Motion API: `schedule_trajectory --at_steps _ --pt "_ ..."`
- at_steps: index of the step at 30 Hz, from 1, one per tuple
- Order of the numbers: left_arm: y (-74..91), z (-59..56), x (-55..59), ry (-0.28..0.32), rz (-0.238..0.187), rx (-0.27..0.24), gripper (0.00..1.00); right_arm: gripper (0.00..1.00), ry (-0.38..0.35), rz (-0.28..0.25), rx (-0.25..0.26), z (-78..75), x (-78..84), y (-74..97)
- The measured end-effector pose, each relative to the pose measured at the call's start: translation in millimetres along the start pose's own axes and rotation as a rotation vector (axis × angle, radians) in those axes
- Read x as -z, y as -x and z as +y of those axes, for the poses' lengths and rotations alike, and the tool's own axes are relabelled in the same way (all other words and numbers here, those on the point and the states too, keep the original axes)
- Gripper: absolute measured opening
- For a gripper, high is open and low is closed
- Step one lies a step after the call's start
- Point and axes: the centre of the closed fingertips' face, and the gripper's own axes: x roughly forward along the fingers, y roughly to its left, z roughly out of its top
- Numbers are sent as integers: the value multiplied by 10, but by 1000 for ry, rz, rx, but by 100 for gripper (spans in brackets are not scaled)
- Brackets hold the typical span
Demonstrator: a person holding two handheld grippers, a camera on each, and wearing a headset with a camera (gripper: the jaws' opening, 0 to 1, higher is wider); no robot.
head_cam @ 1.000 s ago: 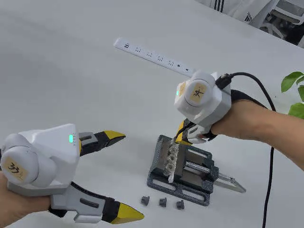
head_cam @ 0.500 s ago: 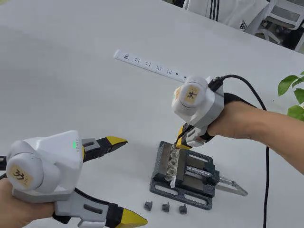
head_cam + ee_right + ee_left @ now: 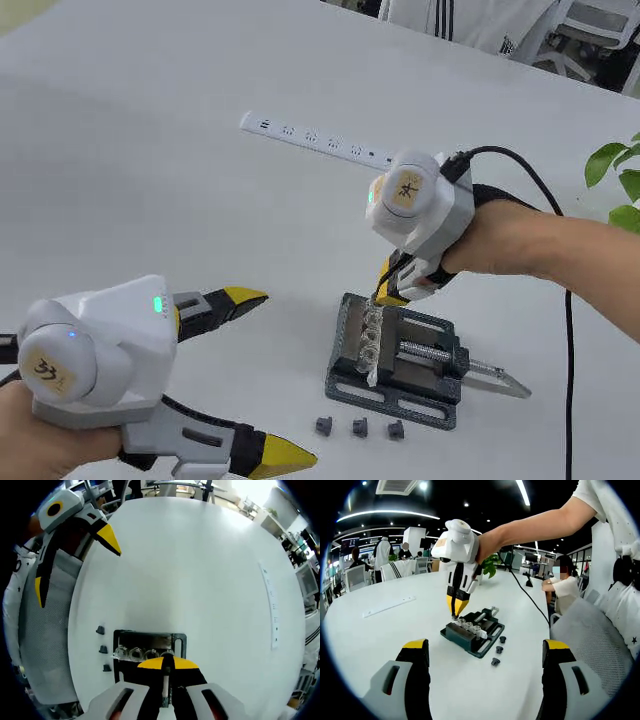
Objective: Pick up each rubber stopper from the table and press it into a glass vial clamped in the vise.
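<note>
While three stoppers (image 3: 359, 427) lie loose | right gripper (image 3: 384, 296), jaws together, tips at end vial (image 3: 374, 316) in vise (image 3: 420, 388); load unclear | left gripper (image 3: 286, 378) spread, idle | at least three pressings left, likely

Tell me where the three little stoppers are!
In the head view, the three stoppers lie in a row on the white table, just in front of the vise on the side nearest the person, right of the open left gripper.
</note>
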Motion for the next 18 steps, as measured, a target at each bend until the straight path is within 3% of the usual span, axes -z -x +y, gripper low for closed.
schedule_trajectory --at_steps 9,18 --pt "-6 -43 4 -2 8 5 93 0 -40 -43 -1 -26 -1 1" --pt "5 -57 33 -4 20 11 92 0 -105 -166 54 -89 -112 226"
